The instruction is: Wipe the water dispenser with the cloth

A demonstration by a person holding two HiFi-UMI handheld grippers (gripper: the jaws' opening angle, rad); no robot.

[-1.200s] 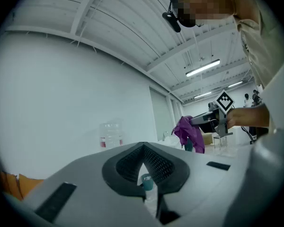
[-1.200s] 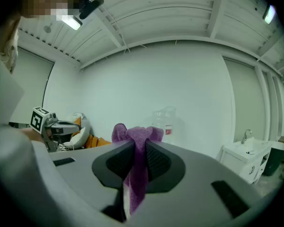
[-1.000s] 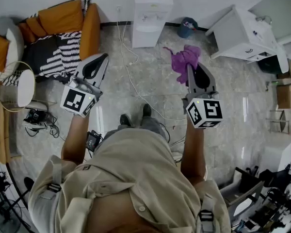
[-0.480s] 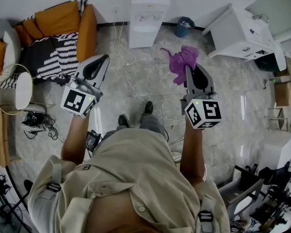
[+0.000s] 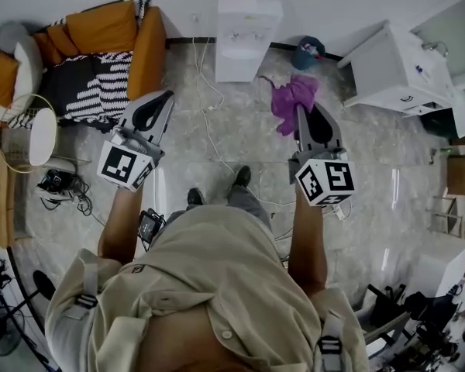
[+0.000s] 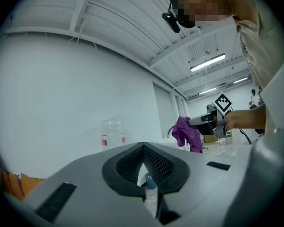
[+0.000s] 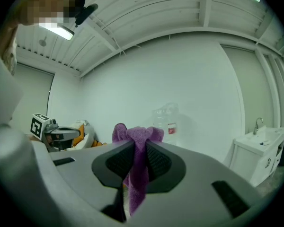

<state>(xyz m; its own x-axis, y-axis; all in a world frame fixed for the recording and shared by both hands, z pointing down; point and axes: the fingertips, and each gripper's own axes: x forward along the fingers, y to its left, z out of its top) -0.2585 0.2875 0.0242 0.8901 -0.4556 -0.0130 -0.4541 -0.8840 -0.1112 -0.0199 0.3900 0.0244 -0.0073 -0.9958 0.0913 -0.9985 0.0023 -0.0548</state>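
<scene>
A white water dispenser (image 5: 246,37) stands against the far wall, its clear bottle (image 6: 112,132) showing in the left gripper view and again as the bottle (image 7: 166,119) in the right gripper view. My right gripper (image 5: 300,109) is shut on a purple cloth (image 5: 291,95) that hangs bunched from its tips, to the right of the dispenser and short of it. In the right gripper view the cloth (image 7: 135,174) is pinched between the pads. My left gripper (image 5: 167,93) is shut with nothing in it, held out left of the dispenser.
An orange sofa (image 5: 108,29) with a striped blanket sits at far left beside a round white side table (image 5: 31,136). A blue bin (image 5: 308,51) and a white sink cabinet (image 5: 395,72) stand at right. A white cable (image 5: 209,122) runs over the marble floor.
The person has stepped forward, so the feet have shifted and the dispenser sits a little nearer. Both grippers keep their pose, the cloth still held in the right one.
</scene>
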